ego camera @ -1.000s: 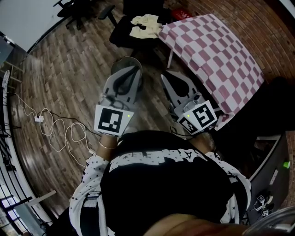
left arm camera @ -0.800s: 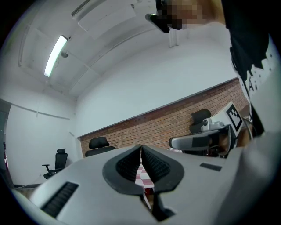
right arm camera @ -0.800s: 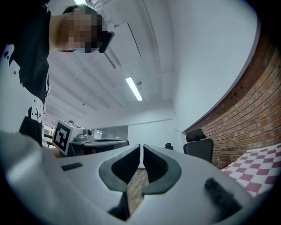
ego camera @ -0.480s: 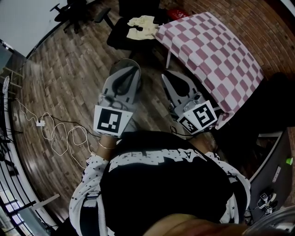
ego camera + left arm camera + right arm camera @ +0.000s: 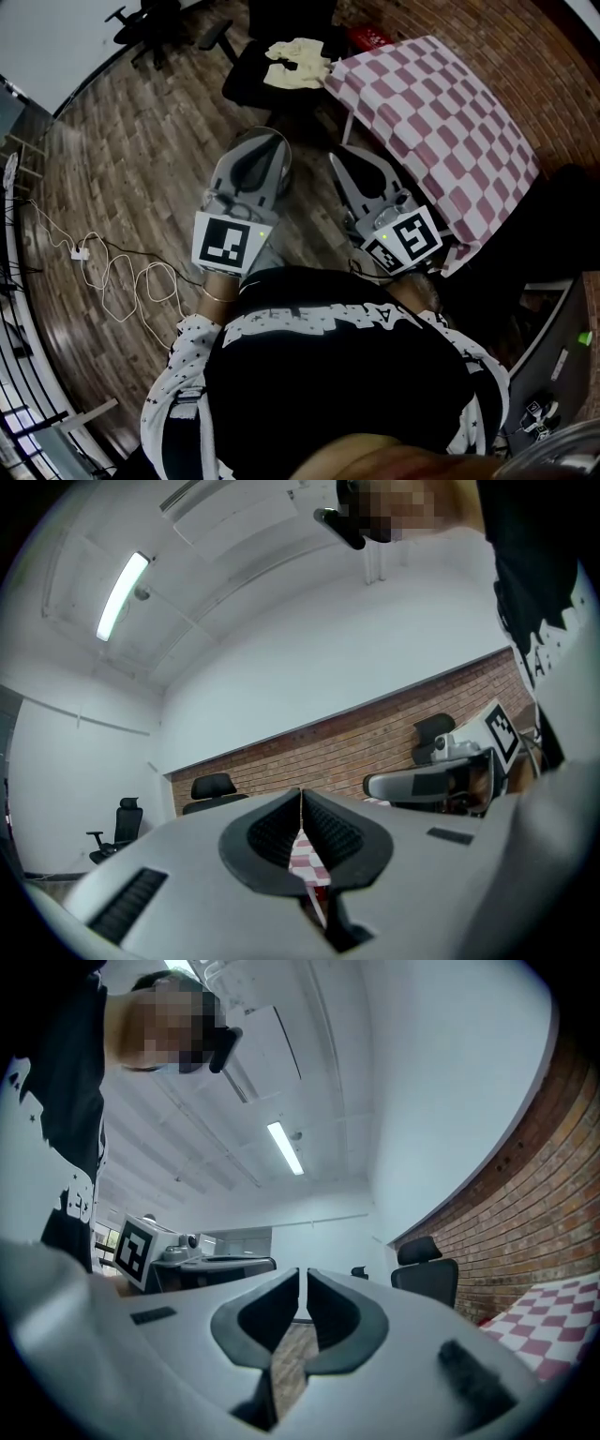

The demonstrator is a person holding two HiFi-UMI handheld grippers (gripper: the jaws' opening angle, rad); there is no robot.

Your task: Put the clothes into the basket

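**Both claws shut and empty; clothes heaped on a chair ahead**

Compared with one second ago, the head view has shifted only slightly. The clothes and the black chair under them now sit a little lower in the picture. The table, draped in a pink-and-white checked cloth, lies a little further right. Both claws keep their places side by side in front of the person's chest.

The left claw has its jaws pressed together, tips touching and nothing gripped. Only the distant checked cloth shows through the gap lower down. The right claw is likewise drawn together, with a hairline slit between the jaws. Nothing is held in it, and the wooden floor shows behind.

The person's dark torso fills the lower half of the head view and covers both hands. The chair's outline merges with shadow.

The clothes are pale cream-yellow and lie crumpled in a loose heap on the chair seat. They sit just beside the table's far corner, well apart from both claws. How many pieces there are cannot be told.
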